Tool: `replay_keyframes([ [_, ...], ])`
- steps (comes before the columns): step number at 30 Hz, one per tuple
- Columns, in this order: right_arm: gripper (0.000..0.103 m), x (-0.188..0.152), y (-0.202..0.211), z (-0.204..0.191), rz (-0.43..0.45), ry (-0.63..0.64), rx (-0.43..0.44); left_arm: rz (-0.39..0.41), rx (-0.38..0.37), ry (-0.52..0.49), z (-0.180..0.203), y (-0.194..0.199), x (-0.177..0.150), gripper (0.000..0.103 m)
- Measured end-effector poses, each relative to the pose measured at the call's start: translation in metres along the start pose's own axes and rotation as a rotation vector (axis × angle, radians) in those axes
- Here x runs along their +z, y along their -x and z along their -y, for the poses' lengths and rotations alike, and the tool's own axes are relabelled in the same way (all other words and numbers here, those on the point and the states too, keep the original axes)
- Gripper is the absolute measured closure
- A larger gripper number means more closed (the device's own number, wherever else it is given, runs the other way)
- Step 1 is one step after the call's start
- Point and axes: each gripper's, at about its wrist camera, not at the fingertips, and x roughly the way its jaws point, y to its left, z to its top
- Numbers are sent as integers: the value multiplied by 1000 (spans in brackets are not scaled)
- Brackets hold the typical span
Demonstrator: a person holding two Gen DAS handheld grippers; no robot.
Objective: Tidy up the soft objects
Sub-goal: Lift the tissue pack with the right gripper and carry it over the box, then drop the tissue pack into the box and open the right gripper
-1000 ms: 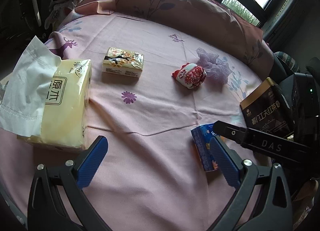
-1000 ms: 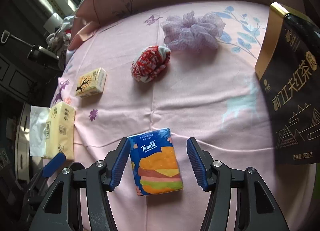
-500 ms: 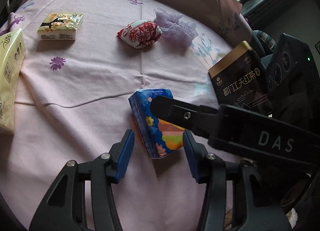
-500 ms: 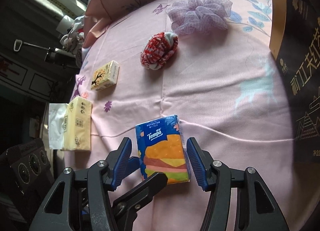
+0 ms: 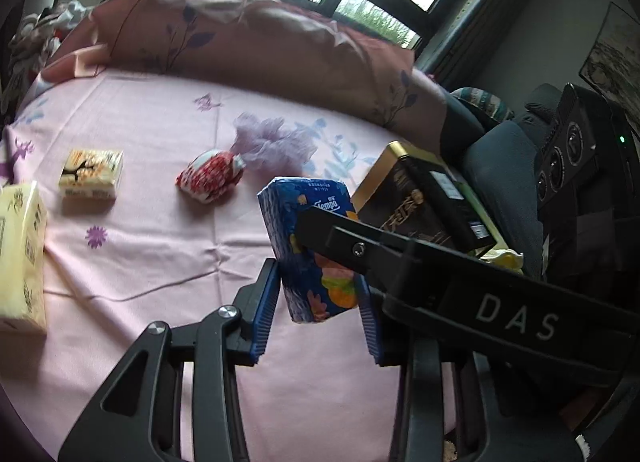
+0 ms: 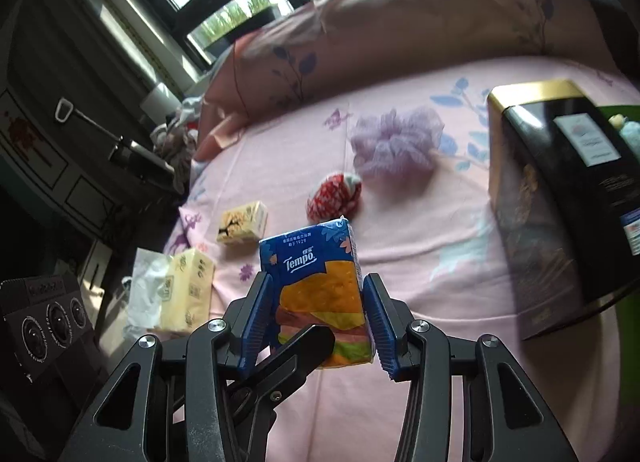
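- Both tools are gripping one blue Tempo tissue pack (image 6: 318,294) and holding it clear of the pink bed sheet (image 6: 420,270)
- The right tool (image 6: 318,320) is clamping the pack across its width, blue pads pressing on both long edges, its jaws having just been closing on it
- The left tool (image 5: 316,302) is closing in from the other side, its jaws having just been narrowing around the same pack; its left pad is touching the wrapper, while the right pad is partly hidden behind the other tool's finger, so contact there is hard to confirm
- The pack is hanging near the front of the bed, just left of the black and gold tea tin (image 6: 560,197)
- Most of the sorting appears to be waiting: a red patterned cloth bundle (image 5: 210,175) and a lilac mesh puff (image 5: 272,141) are lying touching each other mid-bed
- A small cream tissue pack (image 5: 91,173) and a large yellow tissue pack (image 5: 20,254) are sitting apart toward the left edge
- No grouping of the soft items is showing yet, and the lifted pack's destination is not visible, so the task looks to be in its early stage
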Motion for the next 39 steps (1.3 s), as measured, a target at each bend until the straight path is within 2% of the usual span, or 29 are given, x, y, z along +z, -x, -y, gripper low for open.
replay_keyframes([
  [3, 54, 5, 45, 13, 125, -21, -27, 55, -68, -92, 39, 5, 9, 67],
  [6, 54, 8, 85, 36, 233, -61, -74, 73, -144, -186, 80, 0, 15, 67],
  [10, 54, 2, 130, 78, 352, -171, -137, 44, -236, -295, 135, -20, 18, 67],
  [15, 54, -9, 159, 137, 439, -348, -162, -20, -291, -403, 189, -57, 11, 68],
  [22, 54, -27, 163, 201, 435, -533, -196, -138, -328, -452, 224, -115, -3, 68],
  [26, 54, -32, 154, 228, 386, -620, -213, -211, -294, -463, 237, -140, -16, 66],
  [30, 54, -39, 149, 244, 375, -667, -184, -230, -266, -472, 240, -149, -20, 66],
  [33, 54, -43, 151, 246, 373, -692, -199, -245, -271, -457, 240, -152, -21, 65],
  [36, 54, -44, 156, 244, 392, -693, -224, -241, -282, -480, 243, -149, -23, 61],
  [39, 54, -46, 162, 243, 412, -702, -220, -218, -272, -511, 244, -142, -23, 51],
])
